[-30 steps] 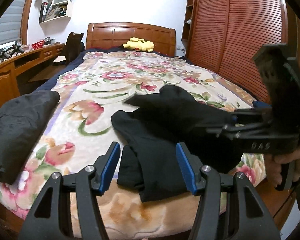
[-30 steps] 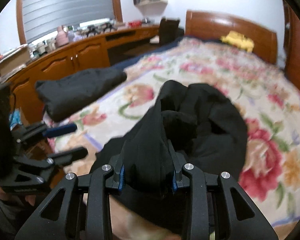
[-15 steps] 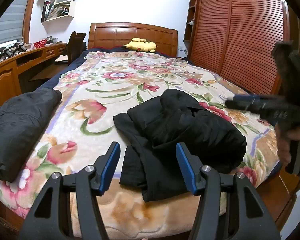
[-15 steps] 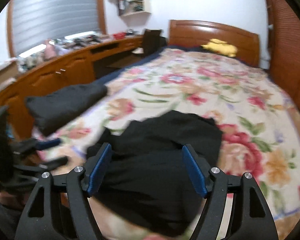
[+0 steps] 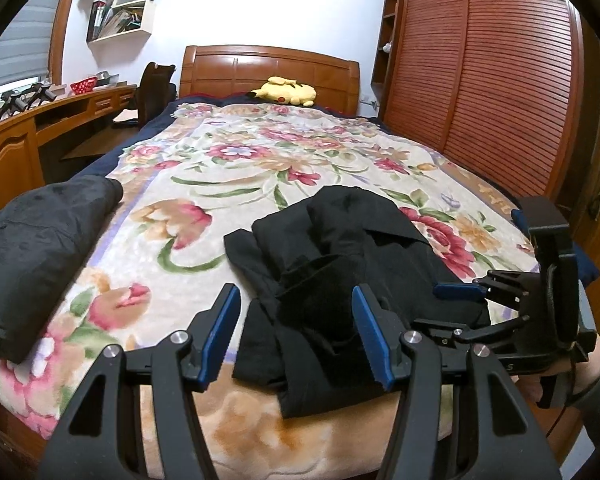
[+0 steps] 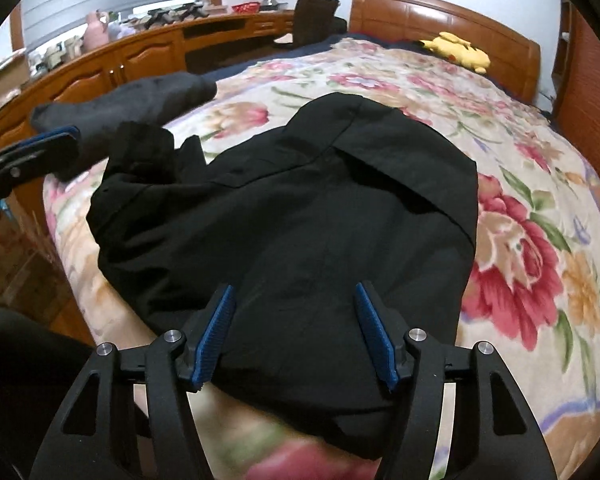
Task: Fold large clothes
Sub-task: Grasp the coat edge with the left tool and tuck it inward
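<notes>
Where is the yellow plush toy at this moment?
The yellow plush toy lies at the far end of the bed, against the wooden headboard; in the right wrist view it shows at the upper right.

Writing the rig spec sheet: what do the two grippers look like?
Both match: left gripper and right gripper have black skeletal frames with triangular cutouts, silver pivot bolts and blue ribbed finger pads. The right gripper has a black handle with faint lettering and a thin cable.
</notes>
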Demonstrator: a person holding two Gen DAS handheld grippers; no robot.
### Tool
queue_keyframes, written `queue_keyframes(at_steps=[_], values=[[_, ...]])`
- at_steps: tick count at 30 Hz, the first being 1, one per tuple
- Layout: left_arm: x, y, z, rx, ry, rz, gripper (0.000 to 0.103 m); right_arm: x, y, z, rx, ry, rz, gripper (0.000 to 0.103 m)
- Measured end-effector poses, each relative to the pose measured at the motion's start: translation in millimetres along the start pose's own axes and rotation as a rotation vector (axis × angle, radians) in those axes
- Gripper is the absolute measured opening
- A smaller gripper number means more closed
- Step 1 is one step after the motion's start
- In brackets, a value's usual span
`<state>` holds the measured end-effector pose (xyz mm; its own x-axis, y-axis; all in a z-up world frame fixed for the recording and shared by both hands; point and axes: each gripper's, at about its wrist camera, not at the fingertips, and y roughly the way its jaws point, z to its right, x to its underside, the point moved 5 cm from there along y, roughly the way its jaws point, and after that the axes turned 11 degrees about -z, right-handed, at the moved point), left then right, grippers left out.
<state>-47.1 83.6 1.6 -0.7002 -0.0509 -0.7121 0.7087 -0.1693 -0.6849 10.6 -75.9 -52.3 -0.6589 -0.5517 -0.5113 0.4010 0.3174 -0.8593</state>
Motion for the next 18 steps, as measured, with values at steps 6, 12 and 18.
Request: queue_keyframes(at_steps=[6, 12, 18], values=[[-5, 8, 16, 0.008, 0.02, 0.011, 0.057, 0, -15, 3, 0.01, 0.014, 0.031, 0.063], [-7, 16, 34, 0.025, 0.061, 0.009, 0.057, 8, -38, 9, 0.084, 0.006, 0.09, 0.066], [-6, 23, 44, 0.06, 0.086, -0.003, 0.042, 21, -50, 40, 0.177, 0.061, 0.157, 0.071]])
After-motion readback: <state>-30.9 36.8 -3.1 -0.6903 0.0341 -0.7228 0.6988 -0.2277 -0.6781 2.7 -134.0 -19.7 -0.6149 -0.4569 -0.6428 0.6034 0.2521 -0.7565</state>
